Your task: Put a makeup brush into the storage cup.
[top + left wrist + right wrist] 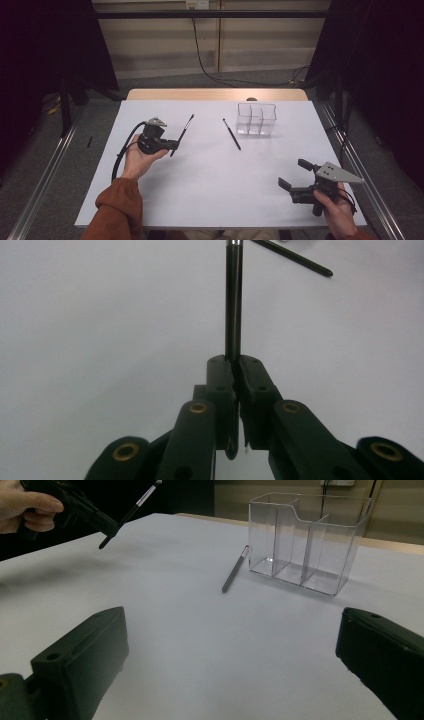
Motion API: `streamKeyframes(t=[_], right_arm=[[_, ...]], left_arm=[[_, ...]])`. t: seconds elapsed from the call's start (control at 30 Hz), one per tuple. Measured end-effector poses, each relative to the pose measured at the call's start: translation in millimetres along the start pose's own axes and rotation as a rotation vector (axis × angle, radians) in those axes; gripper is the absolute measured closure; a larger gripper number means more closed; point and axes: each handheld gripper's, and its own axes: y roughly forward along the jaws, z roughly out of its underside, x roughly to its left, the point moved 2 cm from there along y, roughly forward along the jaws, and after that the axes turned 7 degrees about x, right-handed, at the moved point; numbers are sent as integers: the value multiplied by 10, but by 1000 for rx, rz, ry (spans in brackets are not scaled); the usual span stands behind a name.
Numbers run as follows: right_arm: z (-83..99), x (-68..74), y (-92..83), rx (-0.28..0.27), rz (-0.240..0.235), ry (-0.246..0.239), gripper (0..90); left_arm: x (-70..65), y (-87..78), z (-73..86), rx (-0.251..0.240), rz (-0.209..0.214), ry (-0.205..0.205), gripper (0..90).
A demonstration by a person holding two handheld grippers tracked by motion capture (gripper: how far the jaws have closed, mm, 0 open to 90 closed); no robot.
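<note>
Right gripper point(291, 176) idles, jaws wide; left gripper point(172, 145) pinches a makeup brush point(183, 132) near its end, so it could pivot and slip.

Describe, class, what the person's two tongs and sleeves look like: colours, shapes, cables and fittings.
Both tongs are black plastic. The left tongs trail a black cable; brass-coloured pivot rings dot their linkage in the left gripper view. The right tongs have blocky jaws, and each carries a grey three-cornered plate with small holes. The left sleeve is rust-orange.
</note>
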Motion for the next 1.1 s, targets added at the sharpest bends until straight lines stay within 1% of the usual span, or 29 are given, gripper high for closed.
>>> streamKeyframes(t=[0.03,0.13,0.17,0.3,0.33,0.43,0.47,0.53,0.57,0.6,0.63,0.67,0.8,0.9,0.97,1.1], right_arm=[[1,0,0,1,0,-1,0],[1,-3,0,1,1,-2,0],[1,-4,0,1,1,-2,0],[0,-2,0,-1,1,0,0],[0,-2,0,-1,2,0,0],[0,-3,-1,-2,3,1,0],[1,-4,-1,-1,4,1,0],[1,-3,-1,-1,5,1,0],[1,-3,-1,-1,5,1,0],[2,-3,-1,-1,5,1,0],[2,-3,0,-1,5,2,0],[3,-5,-1,1,5,-1,0],[3,-7,1,0,6,1,0],[1,1,-1,-2,6,5,0],[1,3,-1,-2,5,4,0],[2,-3,-1,-2,7,2,0]], left_arm=[[-1,-9,4,-9,6,-3,843],[-6,-31,13,-32,-2,1,843],[-5,-41,16,-35,-8,8,843],[-20,-66,28,-65,0,1,843],[-30,-65,32,-79,0,-10,843],[-29,-73,47,-103,-12,-9,843],[-26,-75,52,-110,-8,-10,843],[-21,-81,62,-129,-14,-11,843],[-19,-82,68,-138,-4,-11,843],[-19,-89,75,-146,-16,4,843],[-36,-91,85,-154,-18,9,843],[-41,-93,94,-164,-9,21,843],[-45,-103,140,-214,9,24,842],[-20,-98,175,-241,6,35,842],[-7,-99,192,-263,16,17,842],[4,-86,212,-310,16,16,843]])
